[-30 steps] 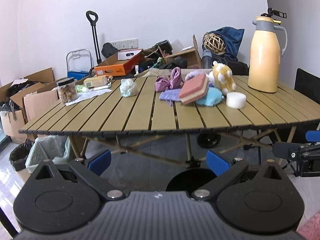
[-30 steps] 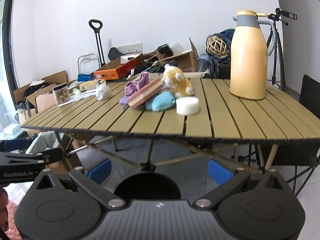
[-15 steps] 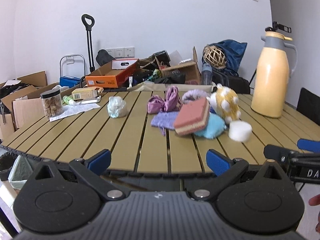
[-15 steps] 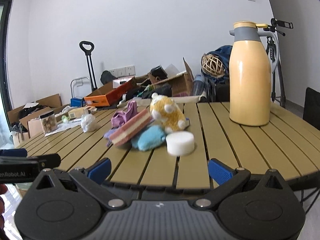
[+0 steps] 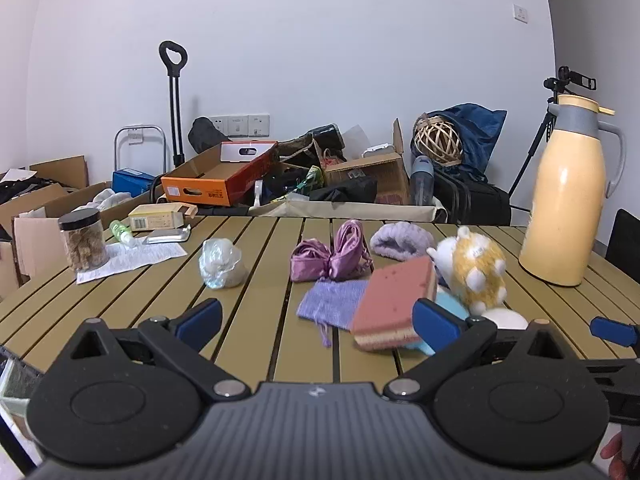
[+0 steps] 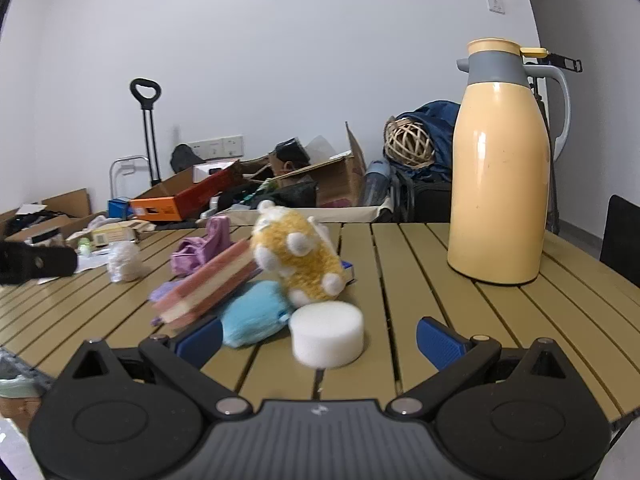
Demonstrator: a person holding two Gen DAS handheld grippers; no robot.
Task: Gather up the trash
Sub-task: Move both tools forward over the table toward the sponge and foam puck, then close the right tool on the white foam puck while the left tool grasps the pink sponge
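Two grippers hang over the near edge of the slatted olive-yellow counter (image 5: 256, 280), each with its blue-tipped fingers spread wide and nothing between them: the left gripper (image 5: 318, 318) faces the middle of the clutter, the right gripper (image 6: 318, 338) faces one white foam cylinder (image 6: 327, 339), which stands just ahead of it.

One crumpled clear plastic bag wad (image 5: 221, 263), the likeliest trash, sits alone on the counter's left half, apart from the central pile. That pile counts one pink-and-cream rectangular sponge (image 5: 394, 306) leaning on one light-blue fluffy cloth (image 6: 256, 318), one yellow-and-white plush toy (image 6: 300, 258), one lilac knitted cloth (image 5: 330, 304), one shiny purple fabric bundle (image 5: 330, 260) and one pale lavender fuzzy band (image 5: 396, 242).

One tall yellow thermos jug with a grey collar (image 6: 498, 168) stands upright at the right, lid on, contents hidden. One clear jar with a black lid (image 5: 82, 238), holding brown lumps, rests on one printed paper sheet (image 5: 132, 260) at the far left. One small yellow carton (image 5: 160, 216) lies nearby. Behind, one open orange cardboard tray (image 5: 216, 180) holds a white box.
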